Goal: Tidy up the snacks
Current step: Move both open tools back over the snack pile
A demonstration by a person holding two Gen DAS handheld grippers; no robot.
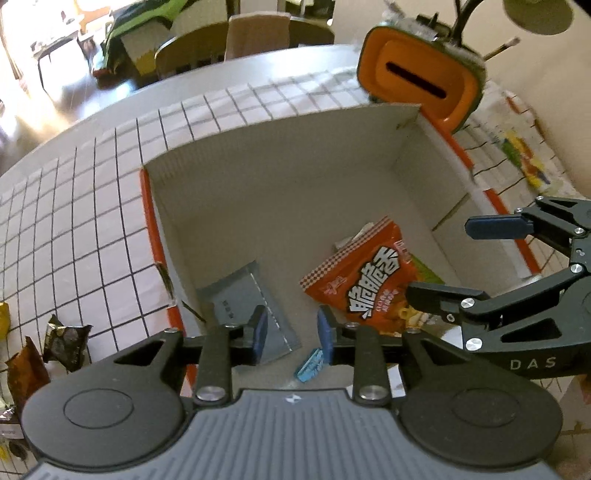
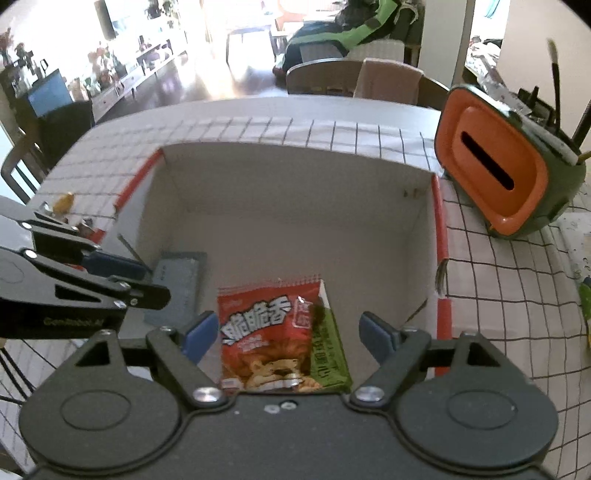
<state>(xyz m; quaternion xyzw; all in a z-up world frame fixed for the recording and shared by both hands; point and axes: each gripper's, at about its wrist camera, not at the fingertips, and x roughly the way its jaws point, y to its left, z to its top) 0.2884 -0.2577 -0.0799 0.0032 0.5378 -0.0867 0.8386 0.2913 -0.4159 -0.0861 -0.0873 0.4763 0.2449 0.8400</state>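
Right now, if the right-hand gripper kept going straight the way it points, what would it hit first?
Probably the orange snack bag lying on the box floor; it sits between the right gripper's open fingers, though depth is hard to judge.

Orange-faced green holder [image 2: 506, 173], slotted front, on white grid-checked tablecloth [image 1: 92, 206]; chairs [image 2: 325, 75] behind table; green-and-black garment [image 2: 351, 26] beyond; sideboard [image 2: 122, 74] at left wall.

The open box [image 2: 288, 221] is the landmark: its far half is bare floor, free for a claw. Near its front lie an orange snack bag [image 2: 266, 339] and a grey packet [image 2: 177, 280]. Right of the box, an orange-faced holder [image 2: 495, 177] crowds the corner. Left of it, the surface [image 1: 74, 221] is free, with wrappers [image 1: 64, 343] near its front edge.
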